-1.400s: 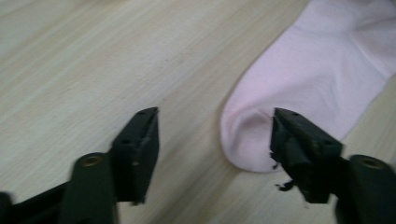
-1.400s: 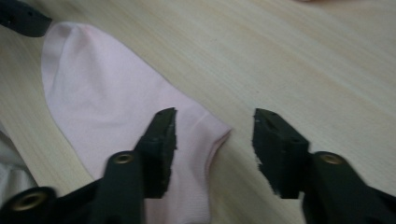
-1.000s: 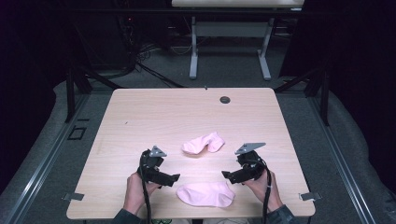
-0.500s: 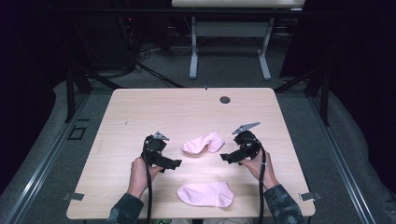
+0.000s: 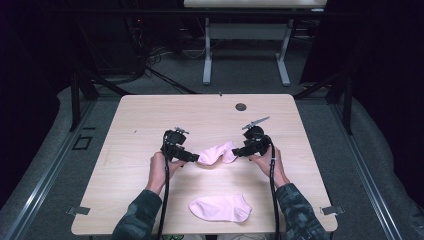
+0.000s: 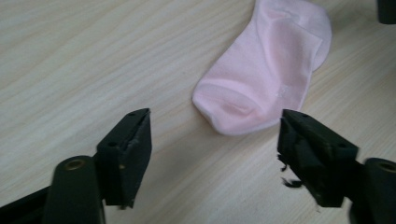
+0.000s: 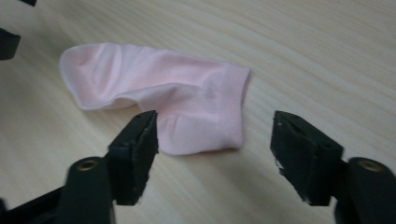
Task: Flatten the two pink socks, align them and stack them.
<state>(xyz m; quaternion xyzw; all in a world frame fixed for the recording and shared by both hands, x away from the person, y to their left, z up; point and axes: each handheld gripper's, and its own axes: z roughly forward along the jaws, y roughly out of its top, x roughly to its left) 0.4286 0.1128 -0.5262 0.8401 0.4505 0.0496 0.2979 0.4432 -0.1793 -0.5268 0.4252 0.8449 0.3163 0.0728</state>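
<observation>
Hands have moved up from the near sock (image 5: 221, 208) to the far sock (image 5: 218, 152) mid-table; your left fingers (image 6: 134, 149) and right fingers (image 7: 140, 151), just narrowing, flank its ends ungripped.

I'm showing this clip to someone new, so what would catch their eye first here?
Two pink socks on a pale wooden table: the crumpled sock lies mid-table between the left gripper and right gripper, their jaws apart at either end. The flat sock lies alone near the front edge.
</observation>
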